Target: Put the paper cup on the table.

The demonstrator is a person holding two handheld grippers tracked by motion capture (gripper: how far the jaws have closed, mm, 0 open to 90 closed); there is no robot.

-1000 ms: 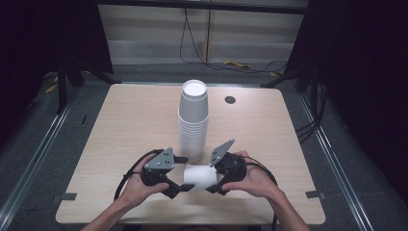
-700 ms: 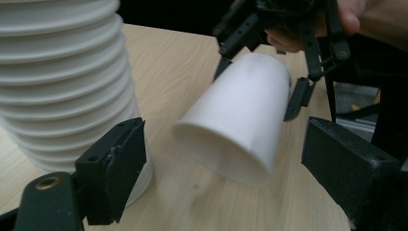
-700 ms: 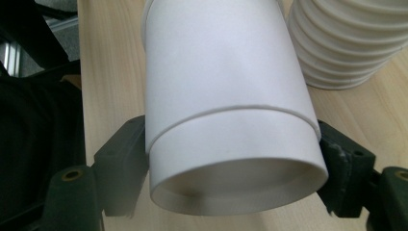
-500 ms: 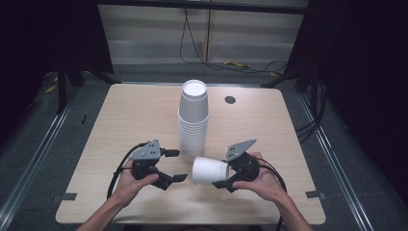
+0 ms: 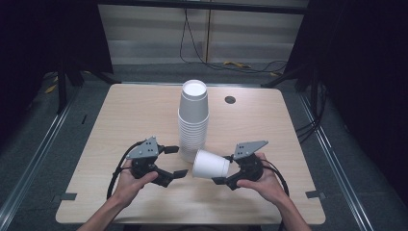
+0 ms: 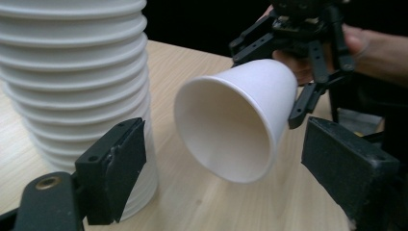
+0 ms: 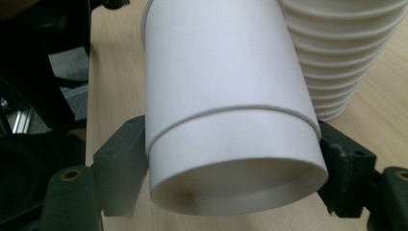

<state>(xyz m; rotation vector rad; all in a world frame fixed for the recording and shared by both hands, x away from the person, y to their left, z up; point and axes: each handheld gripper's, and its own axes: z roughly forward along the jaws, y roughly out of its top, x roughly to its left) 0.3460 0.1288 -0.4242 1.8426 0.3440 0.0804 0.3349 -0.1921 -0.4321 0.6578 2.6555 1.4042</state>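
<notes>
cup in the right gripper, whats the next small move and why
Probably turn the cup upright and set it on a bare patch of table. The right gripper clamps its base end, holding it sideways with its mouth toward the open left gripper, beside the stack.

Black grippers (image 5: 173,161), grey three-cornered plates, trailing black cables
</notes>
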